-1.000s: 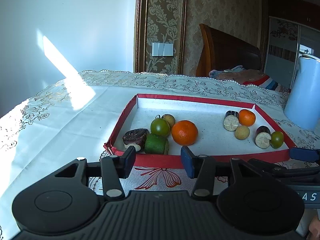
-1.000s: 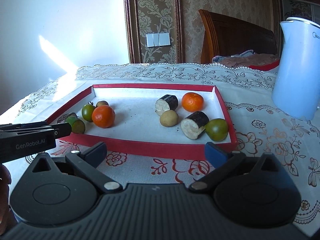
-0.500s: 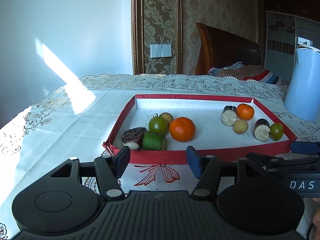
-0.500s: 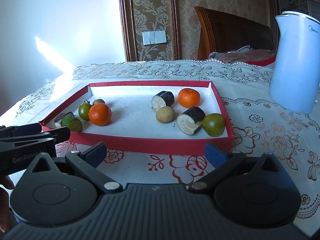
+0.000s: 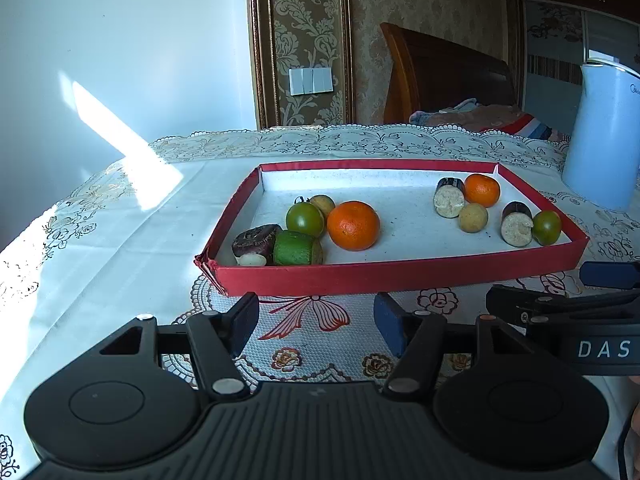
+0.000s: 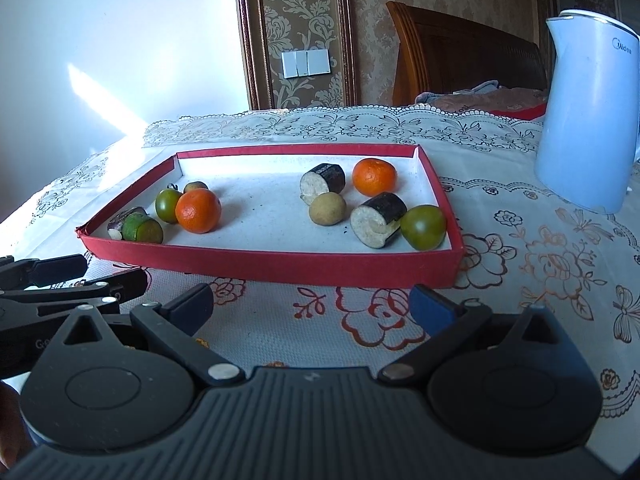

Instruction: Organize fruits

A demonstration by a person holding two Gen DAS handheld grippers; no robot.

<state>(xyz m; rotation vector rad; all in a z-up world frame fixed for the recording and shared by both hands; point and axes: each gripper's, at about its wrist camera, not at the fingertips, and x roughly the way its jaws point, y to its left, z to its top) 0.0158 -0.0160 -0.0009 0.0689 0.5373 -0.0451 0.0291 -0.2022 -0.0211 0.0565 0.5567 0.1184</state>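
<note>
A red-rimmed tray (image 5: 400, 274) (image 6: 280, 266) lies on the tablecloth and holds two groups of fruit. The left group has an orange (image 5: 353, 225) (image 6: 198, 211), a green tomato (image 5: 305, 219), a green cut piece (image 5: 298, 249), a purple piece (image 5: 256, 238) and a small brown fruit (image 5: 323, 203). The right group has an orange (image 6: 375, 177), two dark-skinned cut pieces (image 6: 323, 183) (image 6: 378, 220), a tan round fruit (image 6: 327, 209) and a green tomato (image 6: 423, 227). My left gripper (image 5: 316, 322) is open and empty in front of the tray. My right gripper (image 6: 312, 306) is open and empty too.
A pale blue kettle (image 6: 588, 116) (image 5: 604, 136) stands on the table right of the tray. A wooden headboard (image 5: 440, 80) and bedding lie beyond the far table edge. The other gripper shows at the side of each view (image 5: 568, 312) (image 6: 60, 292).
Both grippers have drawn back and risen a little from the tray, so it sits further ahead. The left jaws have opened slightly wider. The fruit has not moved.
</note>
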